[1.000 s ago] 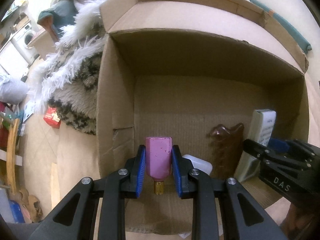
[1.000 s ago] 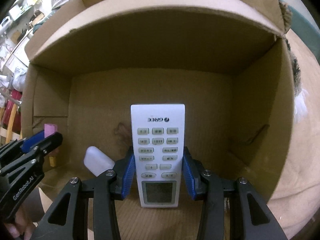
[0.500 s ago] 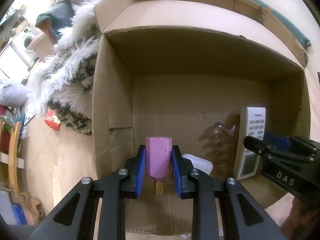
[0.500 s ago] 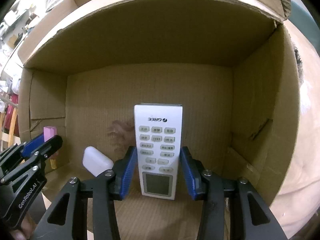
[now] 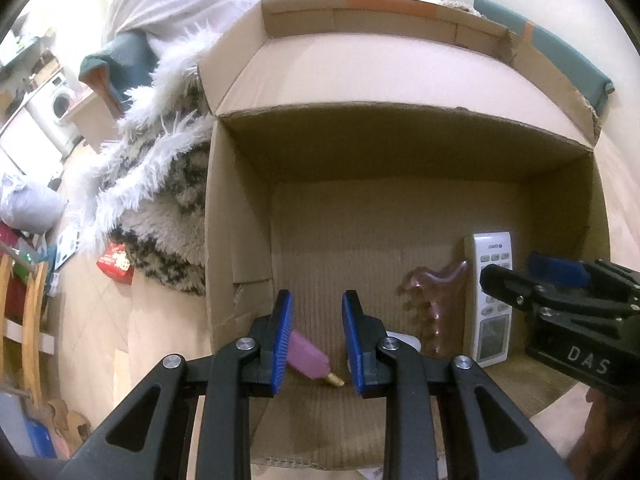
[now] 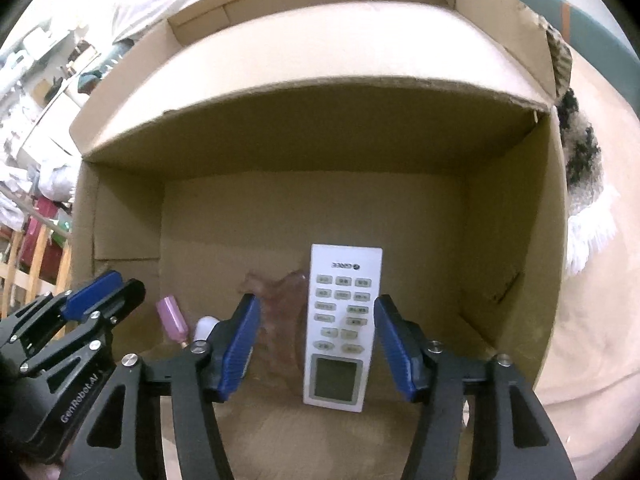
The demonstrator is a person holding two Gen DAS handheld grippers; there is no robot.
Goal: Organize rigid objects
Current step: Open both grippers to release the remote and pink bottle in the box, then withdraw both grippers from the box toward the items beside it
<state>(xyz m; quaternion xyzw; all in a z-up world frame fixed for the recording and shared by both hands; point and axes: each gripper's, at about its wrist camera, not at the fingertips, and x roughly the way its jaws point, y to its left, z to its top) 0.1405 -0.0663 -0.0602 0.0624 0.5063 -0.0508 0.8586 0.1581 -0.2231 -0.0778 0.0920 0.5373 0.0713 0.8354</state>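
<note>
Looking into an open cardboard box (image 5: 240,220) from both wrist views. Four things on its floor: pink cylinder (image 5: 306,354) with a brass tip, white case (image 6: 206,326), translucent brown comb-like piece (image 5: 434,300), white remote (image 6: 340,320).

Left tool (image 5: 316,336): jaws apart, nothing gripped. Cylinder lies tilted on the box floor, lower centre of the left view, its upper end hidden behind the left pad, brass tip pointing lower right into the gap. Contact with the pad can't be confirmed. White case is mostly hidden behind the right pad.

Right tool (image 6: 316,348): jaws opening, remote between them, clear gaps on both sides, pads not touching it. Remote lies face up in the centre of the right view, display end nearest the tool, brown piece just left of it.

Left view: right tool (image 5: 560,292) enters from the right edge, partly covering the remote (image 5: 490,296). Fluffy rug (image 5: 160,200) outside the box, left.
</note>
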